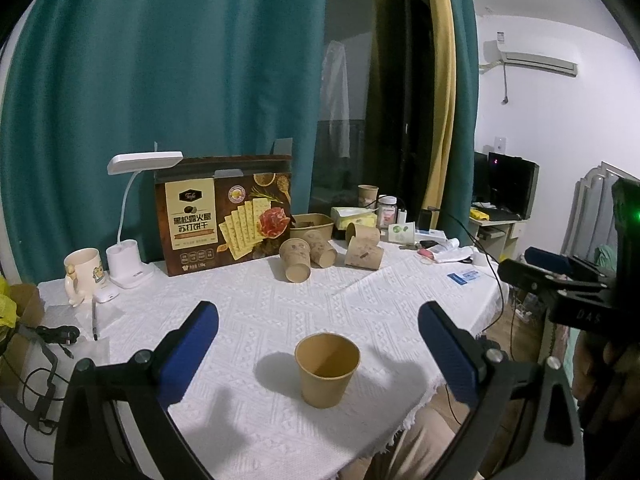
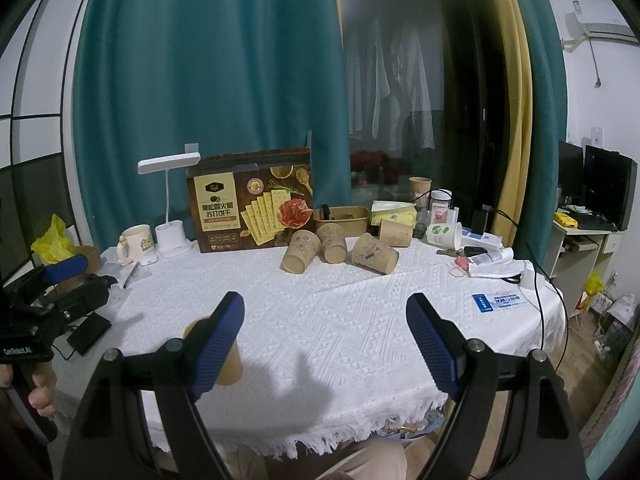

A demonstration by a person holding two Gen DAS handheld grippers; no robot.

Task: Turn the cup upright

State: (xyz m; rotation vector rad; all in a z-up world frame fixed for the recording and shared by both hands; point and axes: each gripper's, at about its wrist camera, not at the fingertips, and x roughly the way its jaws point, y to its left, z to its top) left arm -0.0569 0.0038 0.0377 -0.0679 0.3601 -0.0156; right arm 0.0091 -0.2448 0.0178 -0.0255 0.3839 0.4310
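A plain brown paper cup (image 1: 327, 369) stands upright, mouth up, on the white tablecloth (image 1: 256, 304) near the front edge. My left gripper (image 1: 318, 356) is open, its blue pads on either side of the cup and apart from it. In the right wrist view the same cup (image 2: 231, 362) is mostly hidden behind the left finger of my right gripper (image 2: 334, 346), which is open and empty. Several printed brown cups (image 2: 340, 250) lie on their sides at the back.
A cracker box (image 1: 224, 212), a white desk lamp (image 1: 128, 240) and a mug (image 1: 82, 272) stand at the back left. A brown tub (image 1: 312, 226), jars and small clutter sit at the back right. Cables (image 1: 44, 360) lie on the left. The right gripper's body (image 1: 560, 276) shows at the far right.
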